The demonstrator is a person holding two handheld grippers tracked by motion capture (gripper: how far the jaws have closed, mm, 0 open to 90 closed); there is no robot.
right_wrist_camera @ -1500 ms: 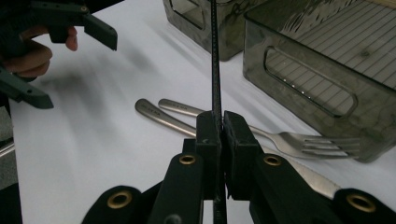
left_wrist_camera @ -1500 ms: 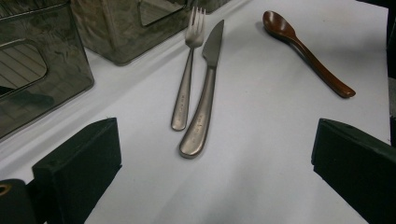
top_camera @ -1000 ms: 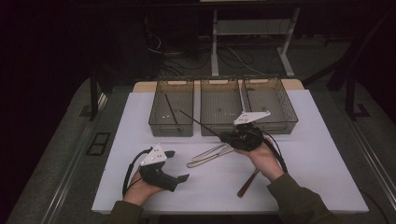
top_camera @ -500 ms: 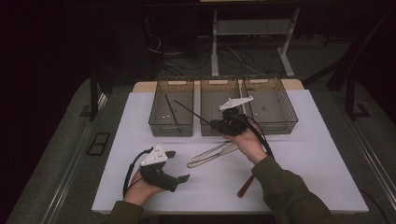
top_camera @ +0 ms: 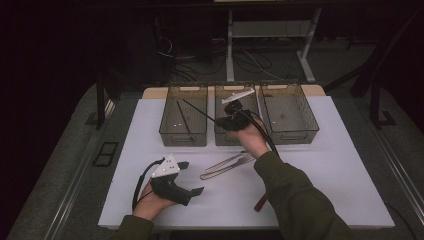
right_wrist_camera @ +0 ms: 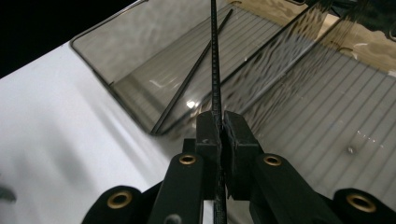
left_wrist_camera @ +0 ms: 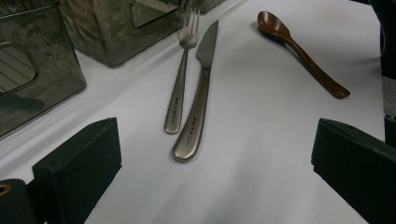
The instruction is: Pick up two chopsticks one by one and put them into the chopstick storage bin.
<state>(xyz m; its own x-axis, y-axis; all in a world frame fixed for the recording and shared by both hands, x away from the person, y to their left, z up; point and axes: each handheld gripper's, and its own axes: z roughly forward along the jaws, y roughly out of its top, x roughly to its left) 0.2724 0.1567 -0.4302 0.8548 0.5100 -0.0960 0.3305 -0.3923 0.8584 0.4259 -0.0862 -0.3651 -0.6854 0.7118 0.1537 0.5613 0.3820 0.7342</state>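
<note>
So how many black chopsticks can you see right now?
2. One thin black chopstick lies in the left smoked-plastic bin; the other black chopstick is clamped in the right claw above the bins.

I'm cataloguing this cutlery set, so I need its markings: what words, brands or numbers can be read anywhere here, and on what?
Fork handle: a short stamped mark near the end, too small and blurred to read.
Knife handle: a similar stamped mark, likewise not legible.
Brown spoon: no marking visible.
Three clear bins: no label or text visible.
Black chopstick in the right gripper: no text.
</note>
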